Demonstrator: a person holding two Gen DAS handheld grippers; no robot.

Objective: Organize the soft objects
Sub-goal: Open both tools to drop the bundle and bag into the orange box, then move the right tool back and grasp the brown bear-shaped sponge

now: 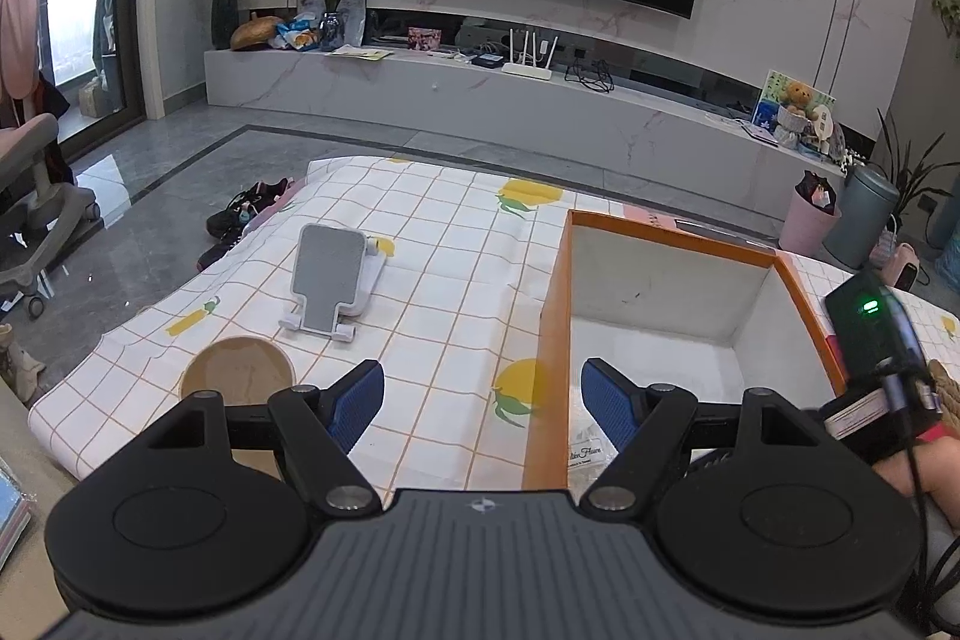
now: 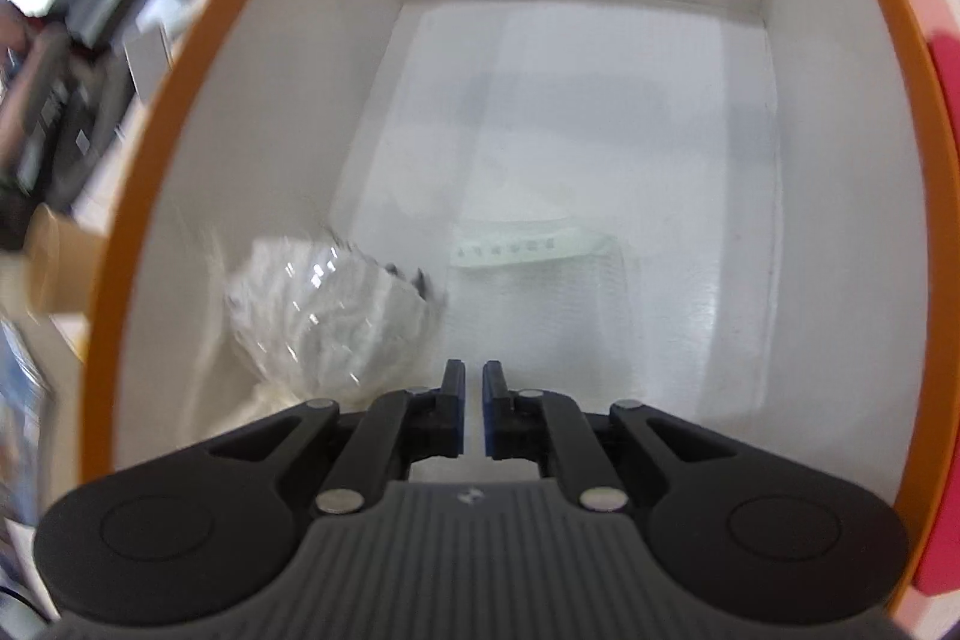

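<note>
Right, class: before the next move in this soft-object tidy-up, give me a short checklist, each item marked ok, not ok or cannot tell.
1. Orange-rimmed white box has free floor: ok.
2. Clear-wrapped white soft bundle lies inside the box: ok.
3. Right gripper jaws nearly shut, nothing between them: ok.
4. Left gripper jaws wide open, empty: ok.
5. Next soft object in view on the checked tablecloth: not ok.

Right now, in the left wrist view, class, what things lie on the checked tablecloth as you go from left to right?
Paper cup → grey and white folding stand → orange box with white inside, all on the tablecloth.
</note>
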